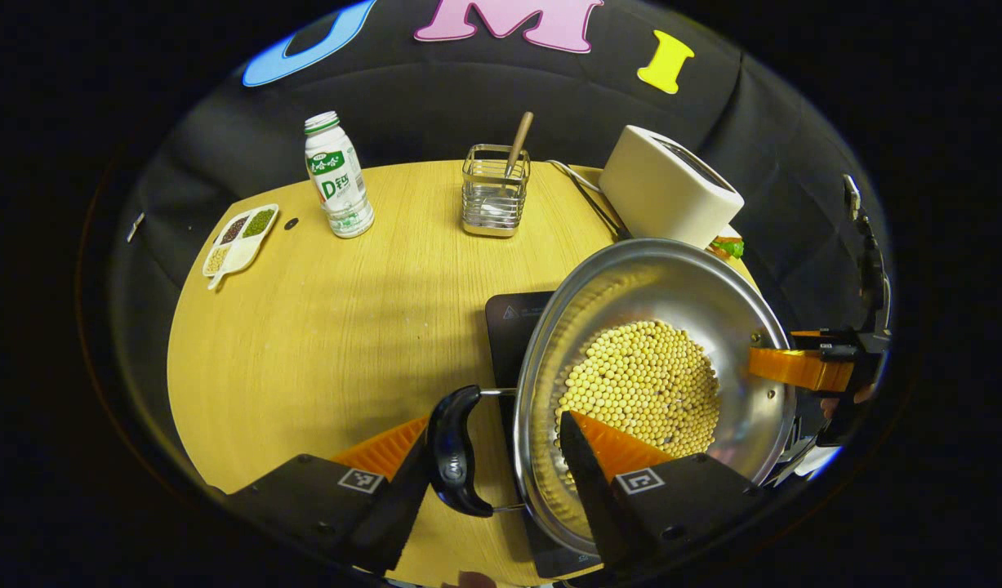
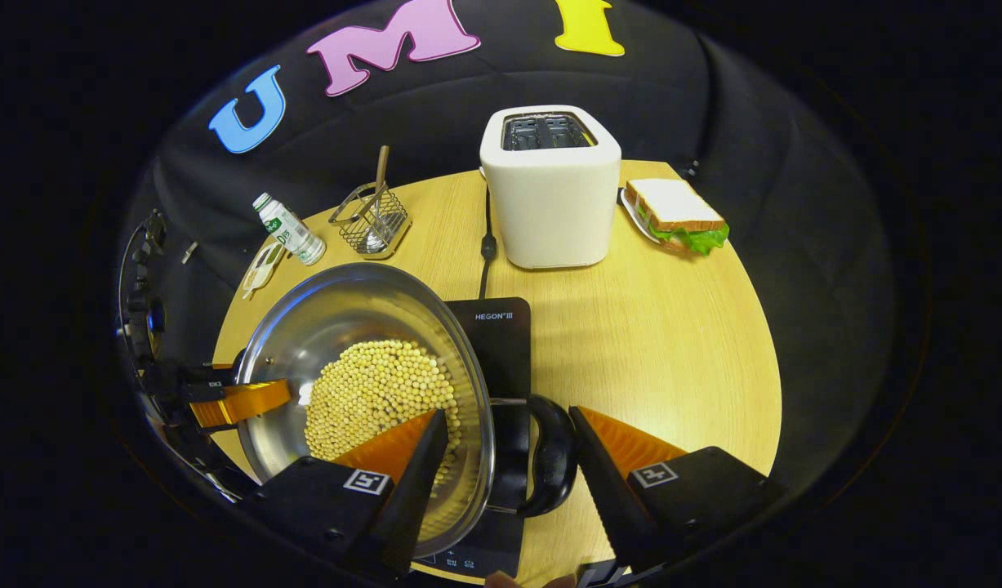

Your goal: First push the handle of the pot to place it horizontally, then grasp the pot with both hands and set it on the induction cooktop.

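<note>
With both grippers point(image 1: 501, 441) point(image 2: 509, 445) spread around the pot's point(image 1: 656, 286) handles point(image 1: 454, 449), unclamped, I needed to squeeze evenly before lifting.

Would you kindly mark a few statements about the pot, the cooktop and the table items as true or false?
1. The pot holds pale round beans. True.
2. The toaster has bread sticking out of its slots. False: the slots look empty.
3. The sandwich lies beside the toaster. True.
4. The left claw straddles the pot's black handle and rim. True.
5. The bottle lies on its side in the left gripper view. False: it stands upright.
6. The wire holder is empty. False: a wooden-handled utensil stands in it.
</note>
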A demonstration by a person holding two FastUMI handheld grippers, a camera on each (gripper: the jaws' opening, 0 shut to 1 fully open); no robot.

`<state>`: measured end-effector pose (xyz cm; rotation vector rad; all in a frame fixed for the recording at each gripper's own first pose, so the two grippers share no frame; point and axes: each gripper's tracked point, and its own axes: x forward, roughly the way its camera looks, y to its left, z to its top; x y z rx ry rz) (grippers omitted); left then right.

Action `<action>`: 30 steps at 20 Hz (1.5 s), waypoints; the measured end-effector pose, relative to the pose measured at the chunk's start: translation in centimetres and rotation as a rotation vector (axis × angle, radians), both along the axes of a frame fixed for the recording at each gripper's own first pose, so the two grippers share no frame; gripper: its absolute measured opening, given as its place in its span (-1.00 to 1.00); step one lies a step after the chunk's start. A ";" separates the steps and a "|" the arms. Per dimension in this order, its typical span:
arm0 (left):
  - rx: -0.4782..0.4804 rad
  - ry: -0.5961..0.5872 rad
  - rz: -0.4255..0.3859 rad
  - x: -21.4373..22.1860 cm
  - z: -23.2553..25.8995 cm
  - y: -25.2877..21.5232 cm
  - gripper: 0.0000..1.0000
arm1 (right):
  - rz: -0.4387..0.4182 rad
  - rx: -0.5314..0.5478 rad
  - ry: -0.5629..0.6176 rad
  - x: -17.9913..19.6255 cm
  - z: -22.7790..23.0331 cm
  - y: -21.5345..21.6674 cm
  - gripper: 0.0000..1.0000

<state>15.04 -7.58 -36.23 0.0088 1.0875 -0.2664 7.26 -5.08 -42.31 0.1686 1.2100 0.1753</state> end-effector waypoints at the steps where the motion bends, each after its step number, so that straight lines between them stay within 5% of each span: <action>1: -0.005 -0.001 0.002 0.0 0.2 -0.1 0.76 | -0.001 -0.007 -0.004 0.0 0.1 -0.1 0.85; 13: 0.050 -0.178 0.017 -0.8 6.1 2.0 0.87 | -0.060 -0.058 -0.198 0.6 6.1 -1.5 0.99; 23: -0.064 -0.510 0.034 -3.5 19.6 1.8 0.86 | -0.100 -0.078 -0.568 1.6 19.8 -2.0 0.98; 30: -0.022 -0.774 0.039 -7.0 28.2 3.2 0.86 | -0.127 -0.071 -0.771 -0.1 28.5 -0.8 0.97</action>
